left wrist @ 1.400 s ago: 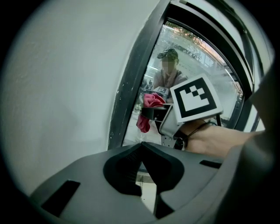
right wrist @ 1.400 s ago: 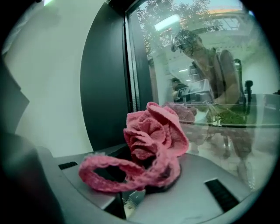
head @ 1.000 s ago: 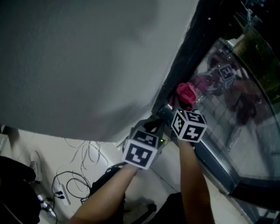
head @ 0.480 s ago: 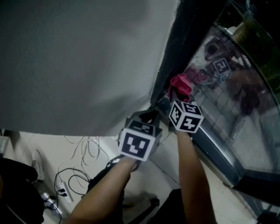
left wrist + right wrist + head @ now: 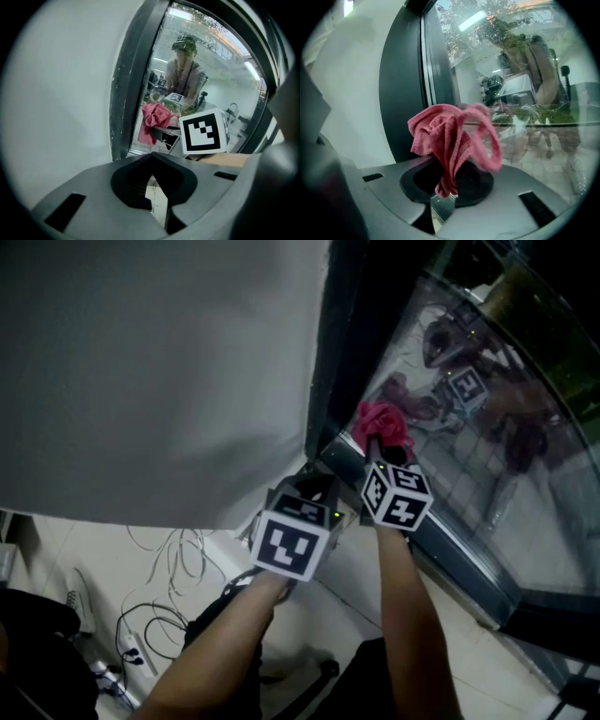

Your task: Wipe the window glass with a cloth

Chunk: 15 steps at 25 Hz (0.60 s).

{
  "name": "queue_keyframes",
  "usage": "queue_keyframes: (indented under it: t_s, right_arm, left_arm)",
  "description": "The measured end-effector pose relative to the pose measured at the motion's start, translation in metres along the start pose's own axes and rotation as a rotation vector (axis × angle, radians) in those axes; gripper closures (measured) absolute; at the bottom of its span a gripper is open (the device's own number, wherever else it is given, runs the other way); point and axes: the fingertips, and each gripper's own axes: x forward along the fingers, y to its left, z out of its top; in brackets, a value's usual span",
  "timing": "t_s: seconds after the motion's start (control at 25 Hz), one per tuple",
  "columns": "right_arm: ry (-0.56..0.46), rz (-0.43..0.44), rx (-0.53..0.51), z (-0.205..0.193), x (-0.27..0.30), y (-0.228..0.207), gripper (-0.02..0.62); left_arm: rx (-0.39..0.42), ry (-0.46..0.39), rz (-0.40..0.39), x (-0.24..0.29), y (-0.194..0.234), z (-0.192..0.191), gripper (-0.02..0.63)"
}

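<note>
Ok, status. Right gripper (image 5: 445,190) is clamped on the crumpled pink microfibre cloth (image 5: 445,136). The jaws pinch a narrow gathered tail, and the bulk fans out loose ahead of the tips. My read is that this is deliberate: the soft wad leads, so fabric meets the pane before any plastic does.

In the head view the cloth (image 5: 380,423) sits at the lower left corner of the clear window glass pane (image 5: 487,456), right beside the dark metal window frame (image 5: 342,362). A pink reflection shows just beyond it in the glass, so it's at or very near the surface. I can't confirm actual contact. One fold is smeared in the right gripper view, which is probably motion.

Starting at the frame edge makes sense, since a corner gives a reference line for working strokes across the pane.

Left gripper (image 5: 151,161) has its jaws closed tip to tip with nothing between them. It hangs just below and left of the right one, pointed at the frame (image 5: 136,79) and the plain grey-white wall (image 5: 159,371). Looks parked: near enough to help, but off the glass so it doesn't smudge.

Task looks early or mid-wipe, with most of the glass lying up and right of the cloth.

Risks:
- The small pinch could let the cloth slip under drag.
- The jaws could scrape the frame this tight in the corner.

Loose white cables (image 5: 169,568) lie on the floor below, well clear of the work.
</note>
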Motion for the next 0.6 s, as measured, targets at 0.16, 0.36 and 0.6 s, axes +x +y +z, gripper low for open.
queue_keyframes:
  t_s: [0.16,0.36,0.6]
  right_arm:
    - [0.001,-0.024,0.013,-0.006,-0.016,-0.021,0.541]
    - [0.003,-0.050,0.033,-0.016,-0.042,-0.046,0.541]
    - [0.007,-0.088,0.050,-0.021,-0.076,-0.073,0.541]
  left_arm:
    - [0.023,0.017,-0.037,0.008,-0.019,-0.001,0.603]
    - [0.060,0.042,-0.074,0.020,-0.047,-0.007,0.603]
    - [0.097,0.047,-0.113,0.032,-0.077,-0.005,0.603]
